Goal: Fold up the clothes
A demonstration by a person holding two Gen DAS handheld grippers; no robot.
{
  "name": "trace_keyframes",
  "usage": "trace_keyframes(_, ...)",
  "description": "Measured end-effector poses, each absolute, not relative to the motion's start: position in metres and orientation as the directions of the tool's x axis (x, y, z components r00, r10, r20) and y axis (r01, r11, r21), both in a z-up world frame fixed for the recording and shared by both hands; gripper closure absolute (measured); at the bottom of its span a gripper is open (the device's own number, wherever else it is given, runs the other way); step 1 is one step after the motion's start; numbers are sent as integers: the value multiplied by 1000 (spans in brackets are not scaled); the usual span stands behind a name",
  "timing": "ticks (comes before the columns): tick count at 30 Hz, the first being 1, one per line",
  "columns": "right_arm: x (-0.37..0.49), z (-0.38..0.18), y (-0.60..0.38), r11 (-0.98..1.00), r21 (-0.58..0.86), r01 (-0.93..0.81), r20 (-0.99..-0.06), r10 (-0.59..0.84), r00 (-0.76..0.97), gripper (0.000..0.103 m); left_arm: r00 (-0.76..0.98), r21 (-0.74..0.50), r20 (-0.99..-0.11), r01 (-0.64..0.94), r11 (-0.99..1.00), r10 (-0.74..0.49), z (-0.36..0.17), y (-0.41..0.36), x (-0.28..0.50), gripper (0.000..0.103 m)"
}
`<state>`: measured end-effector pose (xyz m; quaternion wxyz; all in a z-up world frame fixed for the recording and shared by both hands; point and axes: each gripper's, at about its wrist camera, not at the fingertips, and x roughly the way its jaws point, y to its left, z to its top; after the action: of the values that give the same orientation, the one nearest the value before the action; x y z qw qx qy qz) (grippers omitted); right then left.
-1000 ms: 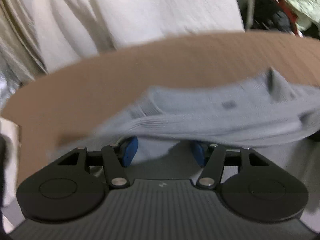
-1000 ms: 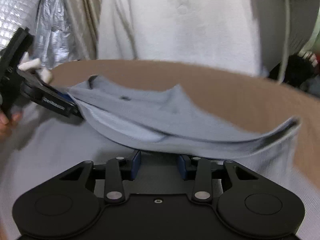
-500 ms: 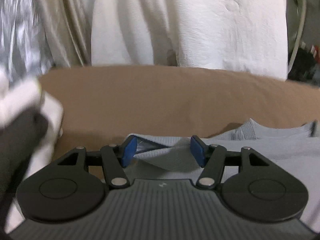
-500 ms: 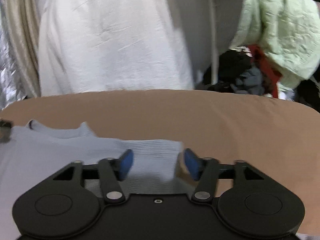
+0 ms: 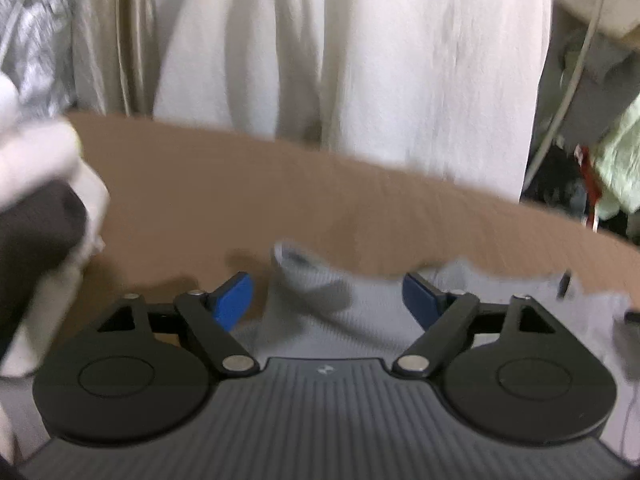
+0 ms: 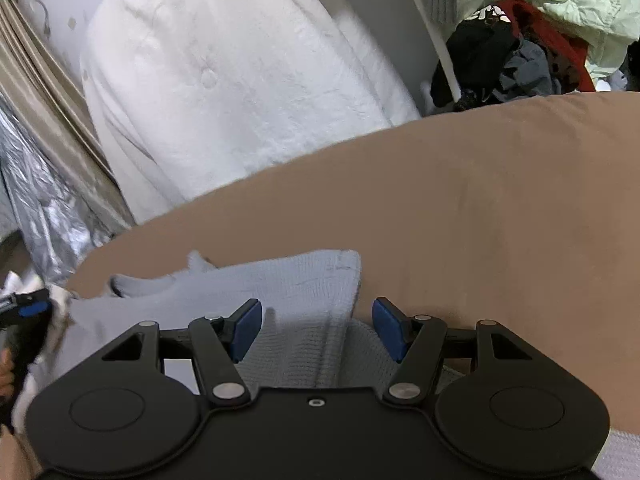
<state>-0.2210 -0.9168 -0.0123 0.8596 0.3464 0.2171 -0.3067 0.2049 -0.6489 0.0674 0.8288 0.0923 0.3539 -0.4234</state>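
A light grey knitted garment lies flat on the brown surface. In the left wrist view my left gripper hangs open just above one upper corner of it, blue fingers spread wide with cloth below them. In the right wrist view the same grey garment ends in a folded corner, and my right gripper is open over that corner, holding nothing. The left gripper shows at the far left edge there.
White bedding and beige curtains hang behind the brown surface. A heap of dark, red and pale green clothes sits at the back right. A white-gloved hand is at the left.
Both grippers carried the lifted grey garment forward, laid it down and let go. Their jaws have opened wide and the cloth now rests flat.
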Motion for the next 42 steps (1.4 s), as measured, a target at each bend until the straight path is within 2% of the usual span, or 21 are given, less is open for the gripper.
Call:
trace_keyframes(1,-216,-15,-918,591,447,671,-579,-381,721,38,392,-139,-683,759,636,-617,59,-655,207,16)
trace_keyframes(3,-203,-16,-916,622,382,683,-596,-399,697,88,393,-122,-717,742,659,-576,42,-667,211,21)
trace_keyframes(4,-199,-15,-912,635,346,691,-597,-419,684,88,393,-114,-733,733,670,-555,34,-673,213,33)
trace_keyframes(5,-198,-10,-904,651,313,692,-571,-453,685,91,393,-104,-749,725,681,-533,25,-679,215,71)
trace_keyframes(6,-198,-2,-897,669,272,691,-539,-489,686,93,411,-47,-750,748,662,-519,27,-684,209,93)
trace_keyframes(9,-204,18,-889,689,230,688,-475,-537,697,95,500,134,-708,789,600,-499,36,-697,193,94)
trace_keyframes(10,-206,23,-888,689,230,687,-456,-548,702,95,519,151,-688,786,600,-507,40,-698,190,95)
trace_keyframes(11,-207,26,-888,688,229,688,-442,-557,704,100,536,141,-660,777,614,-527,44,-696,192,94)
trace_keyframes(13,-205,22,-893,673,223,705,-447,-572,688,100,568,130,-628,751,647,-533,43,-698,196,88)
trace_keyframes(14,-201,17,-896,660,214,720,-463,-581,670,100,586,145,-641,727,671,-496,37,-703,201,83)
trace_keyframes(17,-189,-3,-901,608,159,778,-532,-611,587,100,628,224,-670,679,699,-395,17,-712,208,82)
trace_keyframes(19,-185,-1,-898,595,112,796,-567,-620,543,96,639,248,-664,678,693,-388,16,-710,206,73)
trace_keyframes(20,-184,0,-896,588,88,804,-583,-624,520,83,650,260,-654,673,692,-387,16,-708,202,61)
trace_keyframes(21,-183,3,-894,579,60,813,-596,-633,495,63,656,258,-639,674,692,-400,20,-703,199,51)
trace_keyframes(23,-189,20,-882,553,1,833,-600,-666,443,42,654,235,-621,682,693,-433,31,-681,185,41)
trace_keyframes(24,-197,29,-875,543,10,839,-596,-671,441,41,649,223,-614,689,690,-450,37,-674,179,38)
trace_keyframes(28,-240,54,-861,496,170,851,-660,-585,472,39,592,144,-606,739,658,-532,57,-643,145,30)
trace_keyframes(33,-317,55,-845,223,439,870,-732,-473,491,39,409,-10,-675,827,562,-614,58,-633,88,28)
trace_keyframes(35,-345,51,-827,158,527,835,-718,-443,537,39,321,-57,-729,851,521,-605,49,-631,59,25)
trace_keyframes(38,-376,37,-794,94,634,767,-687,-387,615,39,195,-80,-846,873,481,-496,23,-622,16,24)
trace_keyframes(42,-393,2,-759,-56,760,647,-631,-300,716,34,220,-47,-848,875,482,-482,3,-598,-12,19)
